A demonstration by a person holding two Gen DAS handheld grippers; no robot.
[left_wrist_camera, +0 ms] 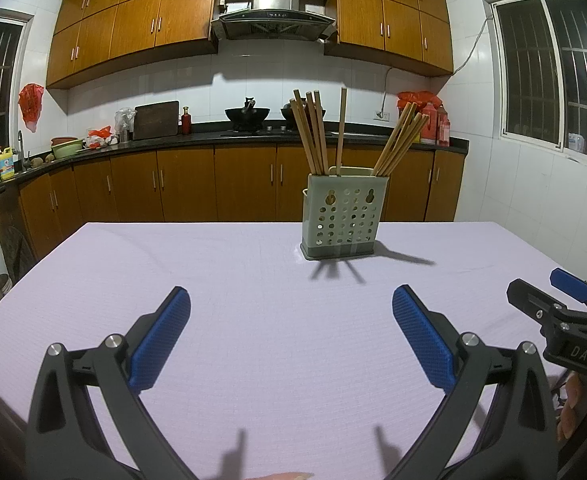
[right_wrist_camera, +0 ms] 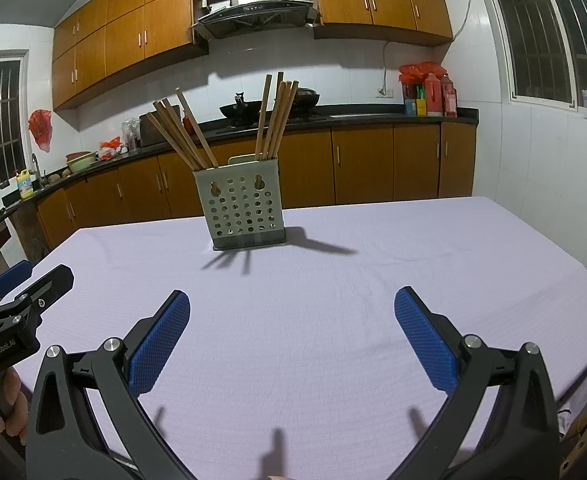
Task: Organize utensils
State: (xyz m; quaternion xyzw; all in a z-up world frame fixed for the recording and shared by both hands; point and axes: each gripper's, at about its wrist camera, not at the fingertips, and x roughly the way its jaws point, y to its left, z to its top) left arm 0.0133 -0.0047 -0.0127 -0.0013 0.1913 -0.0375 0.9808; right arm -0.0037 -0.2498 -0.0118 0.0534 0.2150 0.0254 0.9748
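A pale green perforated utensil holder point(left_wrist_camera: 340, 216) point(right_wrist_camera: 244, 213) stands upright near the far side of the table. Several wooden chopsticks point(left_wrist_camera: 313, 132) point(right_wrist_camera: 275, 116) stick out of it, fanned to both sides. My left gripper point(left_wrist_camera: 291, 300) is open above the cloth, well short of the holder, with nothing between its blue pads point(left_wrist_camera: 161, 344). My right gripper point(right_wrist_camera: 292, 300) is open too and holds nothing. Each gripper shows at the edge of the other's view: the right gripper point(left_wrist_camera: 549, 292) at the right, the left gripper point(right_wrist_camera: 29, 276) at the left.
A lilac cloth covers the table point(left_wrist_camera: 233, 280) point(right_wrist_camera: 413, 260). Behind it runs a kitchen counter point(left_wrist_camera: 213, 140) with woks, bottles, a cutting board and bowls, above wooden cabinets. Windows sit on both side walls. A hand point(right_wrist_camera: 9, 404) grips the left gripper's handle.
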